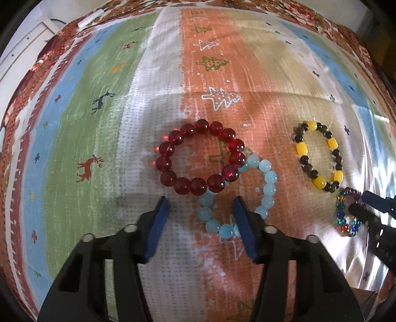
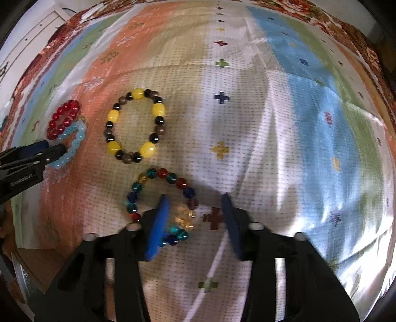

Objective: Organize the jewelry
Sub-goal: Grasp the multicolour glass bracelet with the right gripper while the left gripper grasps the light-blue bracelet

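Four bead bracelets lie on a patterned tablecloth. The dark red bracelet overlaps the light blue bracelet. My left gripper points down over the blue one. Its right finger stands inside the loop, its left finger outside, and the blue pads are apart with beads between them. The yellow-and-black bracelet lies free. My right gripper straddles one side of the multicoloured bracelet. The left finger stands inside that loop, and a gap remains before the right pad. Each gripper also shows in the other's view: right gripper, left gripper.
The cloth is creased and glossy toward the right. White furniture stands beyond the table's far left edge, with a small white object and cables near it. The table's near edge shows at lower left.
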Demonstrator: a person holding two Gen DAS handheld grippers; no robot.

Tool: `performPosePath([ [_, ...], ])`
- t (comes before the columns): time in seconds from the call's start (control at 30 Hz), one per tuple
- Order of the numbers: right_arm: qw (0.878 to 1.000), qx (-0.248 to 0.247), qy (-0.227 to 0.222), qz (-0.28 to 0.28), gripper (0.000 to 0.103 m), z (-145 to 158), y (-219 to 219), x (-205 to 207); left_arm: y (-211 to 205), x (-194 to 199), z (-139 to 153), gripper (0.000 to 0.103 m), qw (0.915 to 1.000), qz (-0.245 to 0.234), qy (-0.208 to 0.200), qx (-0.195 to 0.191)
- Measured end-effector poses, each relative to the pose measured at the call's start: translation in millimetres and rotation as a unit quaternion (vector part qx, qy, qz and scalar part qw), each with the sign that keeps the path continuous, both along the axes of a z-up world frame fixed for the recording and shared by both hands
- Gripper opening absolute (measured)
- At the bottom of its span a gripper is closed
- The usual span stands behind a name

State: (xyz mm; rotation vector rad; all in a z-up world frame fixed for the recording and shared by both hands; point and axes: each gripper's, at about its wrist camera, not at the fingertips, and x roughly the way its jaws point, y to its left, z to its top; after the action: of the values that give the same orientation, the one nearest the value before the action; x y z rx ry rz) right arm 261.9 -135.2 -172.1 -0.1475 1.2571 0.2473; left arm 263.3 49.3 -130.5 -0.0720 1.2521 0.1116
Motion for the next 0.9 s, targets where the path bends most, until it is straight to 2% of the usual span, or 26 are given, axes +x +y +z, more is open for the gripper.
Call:
performPosePath([
  [0.03, 1.000, 0.002, 0.003, 0.005, 0.015, 0, 0, -1, -1, -1, 0, 0.035, 1.0000, -0.007, 0.001, -0.001],
  [0.07, 1.000, 0.007, 0.008, 0.013, 0.012, 0, 0, -2, -1, -1, 1, 0.030, 0.9999, -0.012, 0.002, -0.003],
  [0.13, 1.000, 0.016, 0.015, 0.022, 0.011, 0, 1, -4, 0, -4, 1, 0.013, 0.9998, -0.016, 0.005, -0.014],
  [0.17, 0.999, 0.015, 0.014, 0.026, 0.011, 0, 1, -7, 1, -5, 1, 0.011, 0.9997, -0.016, 0.005, -0.019],
  [0.4, 0.999, 0.027, 0.004, 0.032, 0.010, 12, 4, -14, -2, -11, 12, 0.011, 0.9991, -0.025, 0.002, -0.034],
  [0.67, 0.997, 0.042, -0.036, 0.054, 0.010, 50, 15, -32, -8, -32, 55, 0.011, 0.9963, -0.034, -0.049, -0.062],
  [0.9, 0.995, 0.053, -0.055, 0.061, 0.010, 66, 19, -43, -7, -43, 70, 0.011, 0.9941, -0.031, -0.072, -0.075],
])
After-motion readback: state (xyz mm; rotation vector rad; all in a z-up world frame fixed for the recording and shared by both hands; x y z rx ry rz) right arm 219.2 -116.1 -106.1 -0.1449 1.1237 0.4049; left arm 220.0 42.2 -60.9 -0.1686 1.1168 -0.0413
